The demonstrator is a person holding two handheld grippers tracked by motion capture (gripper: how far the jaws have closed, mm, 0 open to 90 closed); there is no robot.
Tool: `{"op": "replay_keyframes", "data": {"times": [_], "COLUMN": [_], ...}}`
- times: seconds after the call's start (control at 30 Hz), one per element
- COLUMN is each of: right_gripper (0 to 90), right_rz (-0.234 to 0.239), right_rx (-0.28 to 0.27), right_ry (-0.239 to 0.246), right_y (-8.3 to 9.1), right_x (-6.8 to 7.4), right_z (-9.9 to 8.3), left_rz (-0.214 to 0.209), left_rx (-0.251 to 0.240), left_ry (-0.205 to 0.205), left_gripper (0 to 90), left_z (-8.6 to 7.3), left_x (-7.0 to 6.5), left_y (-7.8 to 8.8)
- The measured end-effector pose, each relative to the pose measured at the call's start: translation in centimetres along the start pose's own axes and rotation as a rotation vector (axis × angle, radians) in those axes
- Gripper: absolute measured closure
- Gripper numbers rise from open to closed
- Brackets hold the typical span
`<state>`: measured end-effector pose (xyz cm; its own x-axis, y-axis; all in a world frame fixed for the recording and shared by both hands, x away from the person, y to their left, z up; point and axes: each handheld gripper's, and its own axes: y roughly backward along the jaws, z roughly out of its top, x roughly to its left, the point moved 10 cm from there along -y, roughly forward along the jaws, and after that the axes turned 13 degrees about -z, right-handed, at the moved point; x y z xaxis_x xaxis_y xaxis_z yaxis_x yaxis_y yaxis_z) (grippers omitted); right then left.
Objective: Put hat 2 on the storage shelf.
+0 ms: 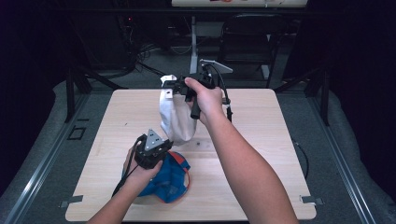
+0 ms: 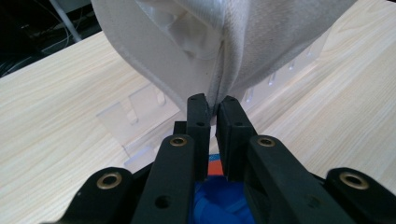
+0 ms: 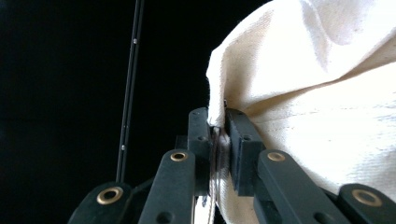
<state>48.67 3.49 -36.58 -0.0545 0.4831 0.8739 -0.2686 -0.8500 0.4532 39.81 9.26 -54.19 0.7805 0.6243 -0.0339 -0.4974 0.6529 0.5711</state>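
Note:
A white fabric cap (image 1: 176, 116) hangs above the wooden table (image 1: 266, 140), held up by its top edge. My right gripper (image 1: 169, 87) is shut on that edge, with cloth and a clear strap pinched between its jaws (image 3: 217, 120). Lower down, my left gripper (image 1: 164, 141) is shut on the cap's bottom fold (image 2: 212, 106), beside the cap's clear plastic snap strap (image 2: 135, 116). A blue cap with orange trim (image 1: 173, 179) lies on the table under my left hand, and its blue cloth (image 2: 219, 205) shows below the left jaws.
A black chair (image 1: 247, 37) and a table leg with floor cables (image 1: 140, 56) stand beyond the table's far edge. Bare wood lies to the left and right of the caps. Grey floor mats (image 1: 345, 154) flank the table.

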Motion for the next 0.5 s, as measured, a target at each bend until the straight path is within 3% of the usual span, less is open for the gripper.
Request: {"op": "replay_keyframes", "data": {"times": [0.17, 0.5], "right_gripper": [81.2, 81.1], "right_rz": [-0.02, -0.069], "right_rx": [-0.005, 0.007], "right_ry": [-0.011, -0.004], "right_y": [0.6, 0.9], "right_x": [-1.4, -3.7], "right_z": [0.1, -0.3], "left_rz": [-0.014, -0.019], "left_rx": [-0.031, -0.046], "left_ry": [0.06, 0.108], "left_gripper": [85.2, 85.2], "left_z": [-0.8, -2.1], "left_x": [0.9, 1.4], "left_y": [0.4, 0.8]}}
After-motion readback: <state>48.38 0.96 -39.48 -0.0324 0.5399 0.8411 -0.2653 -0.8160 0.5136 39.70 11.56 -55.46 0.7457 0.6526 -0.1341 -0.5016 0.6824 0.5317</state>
